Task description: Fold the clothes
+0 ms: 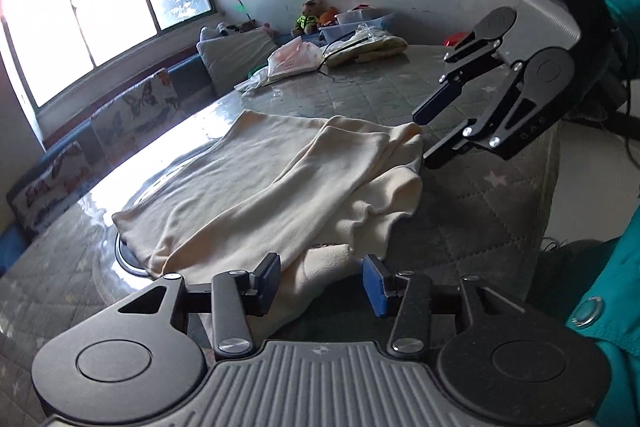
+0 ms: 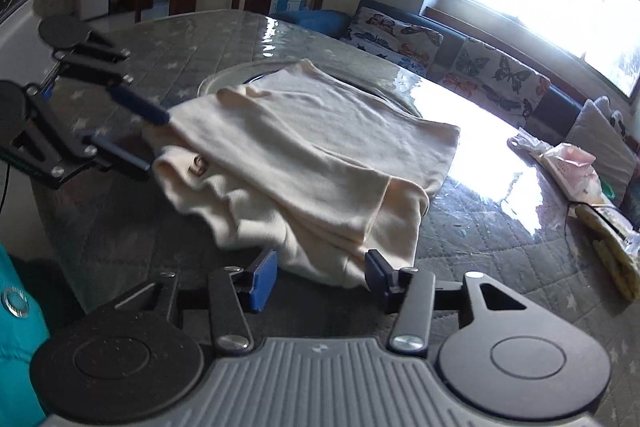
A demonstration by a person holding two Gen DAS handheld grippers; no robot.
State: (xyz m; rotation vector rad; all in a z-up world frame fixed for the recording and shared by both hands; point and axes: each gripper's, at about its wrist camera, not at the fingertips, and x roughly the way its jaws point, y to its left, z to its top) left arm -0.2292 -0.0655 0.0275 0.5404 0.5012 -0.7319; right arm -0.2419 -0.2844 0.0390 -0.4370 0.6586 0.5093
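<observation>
Left wrist view: cream garment (image 1: 280, 179) lies part-folded mid-frame on the surface (image 1: 460, 195), left tongs (image 1: 320, 285) and right tongs (image 1: 420, 141) both released at its near edges (mid-fold, I'd judge), next clench edges and fold over.

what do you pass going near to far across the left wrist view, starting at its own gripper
left gripper → cream folded knit garment → pink and white plastic bag → pale blue plastic tub → small brown teddy bear in a yellow vest
</observation>
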